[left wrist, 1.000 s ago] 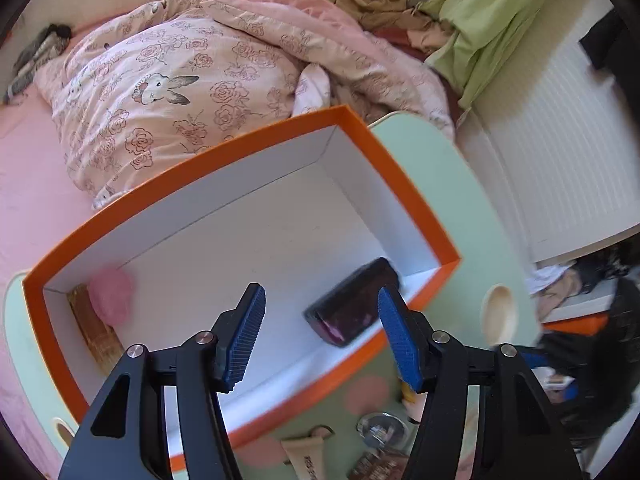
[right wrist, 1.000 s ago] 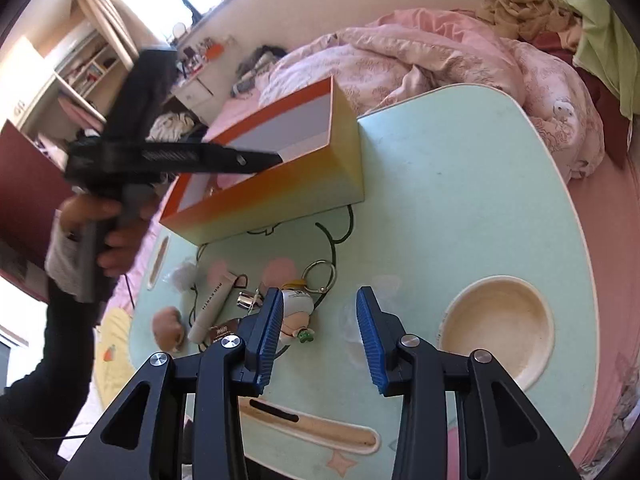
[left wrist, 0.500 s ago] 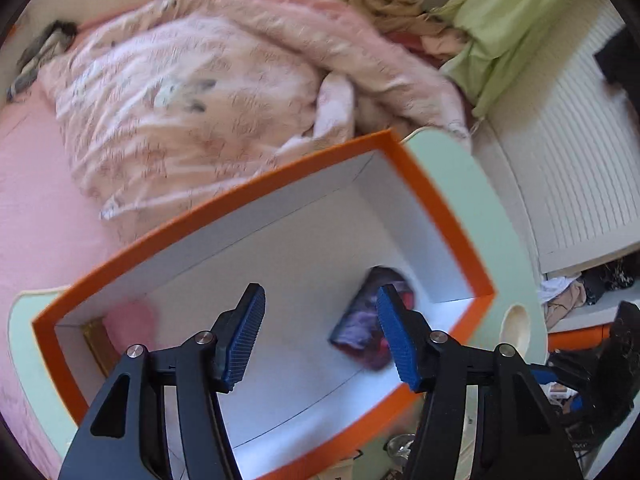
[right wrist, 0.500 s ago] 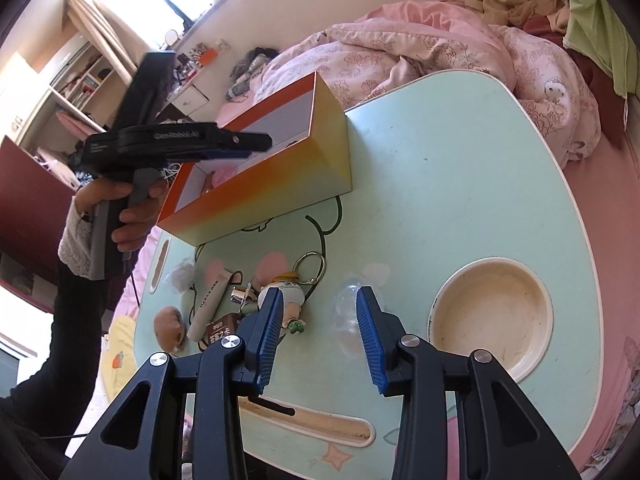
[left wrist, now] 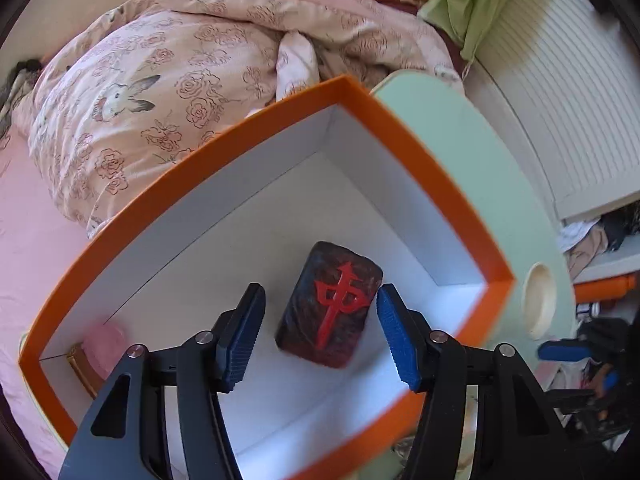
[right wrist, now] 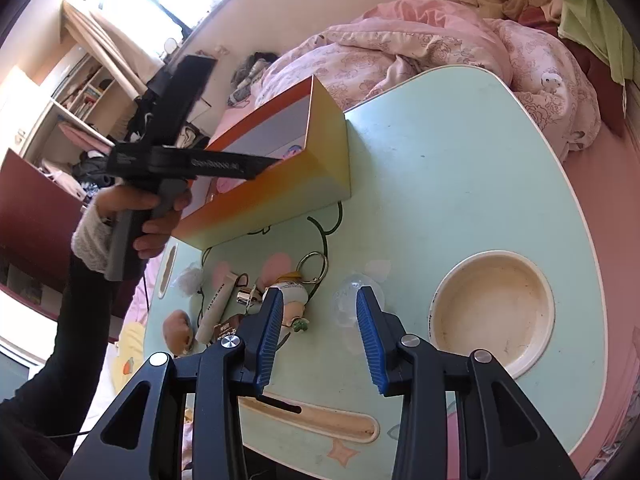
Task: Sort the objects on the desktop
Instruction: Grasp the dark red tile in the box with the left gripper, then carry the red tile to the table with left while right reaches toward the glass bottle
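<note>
**Left wrist view: spread gripper over the orange box, dark block inside**

Left wrist camera looks down into the box: the left gripper hangs with its blue fingers spread and nothing between them, above a dark block marked with a red character. That block lies flat on the white floor of the orange-rimmed box, apart from both pads. Farther off, in the box's near left corner, sit a pink fluffy ball and a brownish item (too little of it shows to name). Beyond the box lies a pink flowered quilt on a bed.

From the right wrist camera, the right gripper is likewise spread and empty, held over the pale green surface. Just ahead of its fingers lie a small doll keychain with a metal ring, a clear plastic piece, and to the left a cream tube, a metal clip and a brown lump. A round recess is sunk into the surface at the right. The box stands at the far side, with a hand holding the other gripper's handle above it.
</note>
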Available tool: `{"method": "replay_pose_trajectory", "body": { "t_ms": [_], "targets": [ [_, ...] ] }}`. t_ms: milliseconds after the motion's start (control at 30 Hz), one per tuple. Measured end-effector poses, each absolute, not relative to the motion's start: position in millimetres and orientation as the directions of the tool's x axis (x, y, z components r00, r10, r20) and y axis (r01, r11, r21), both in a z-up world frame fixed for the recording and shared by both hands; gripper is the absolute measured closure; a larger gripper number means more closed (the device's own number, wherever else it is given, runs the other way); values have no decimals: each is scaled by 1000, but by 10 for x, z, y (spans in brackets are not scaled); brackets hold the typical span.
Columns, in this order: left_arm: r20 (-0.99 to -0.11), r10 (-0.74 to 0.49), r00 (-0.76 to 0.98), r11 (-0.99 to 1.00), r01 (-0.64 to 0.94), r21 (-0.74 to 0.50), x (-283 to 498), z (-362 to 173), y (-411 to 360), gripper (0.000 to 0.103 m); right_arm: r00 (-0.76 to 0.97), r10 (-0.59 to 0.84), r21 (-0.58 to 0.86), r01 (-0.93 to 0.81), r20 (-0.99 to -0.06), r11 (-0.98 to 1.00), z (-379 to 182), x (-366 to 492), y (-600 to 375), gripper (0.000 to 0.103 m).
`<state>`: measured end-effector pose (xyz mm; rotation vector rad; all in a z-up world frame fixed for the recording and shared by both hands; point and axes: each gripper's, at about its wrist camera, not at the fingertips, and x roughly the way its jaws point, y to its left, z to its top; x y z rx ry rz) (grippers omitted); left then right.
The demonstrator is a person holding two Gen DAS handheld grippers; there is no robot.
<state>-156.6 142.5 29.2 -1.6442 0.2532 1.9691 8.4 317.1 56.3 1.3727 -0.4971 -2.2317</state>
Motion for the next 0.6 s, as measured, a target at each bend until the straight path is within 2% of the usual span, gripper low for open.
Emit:
{"method": "replay_pose_trajectory", "body": {
  "t_ms": [67, 333, 600],
  "targets": [
    [-945, 318, -72, -819, -524, -235, -1589, 296, 1385, 61, -390, -567, 535, 198, -726, -821, 569, 87, 3183, 66],
    [-923, 352, -156, -844, -479, -241, -1558, 515, 1087, 61, -380, -572, 541, 196, -727, -818, 538, 73, 3132, 65],
    [-813, 529, -242, -773, -534, -344, -918, 1255, 545, 61, -384, -568, 530, 209, -728, -822, 594, 93, 3044, 63]
  ]
}}
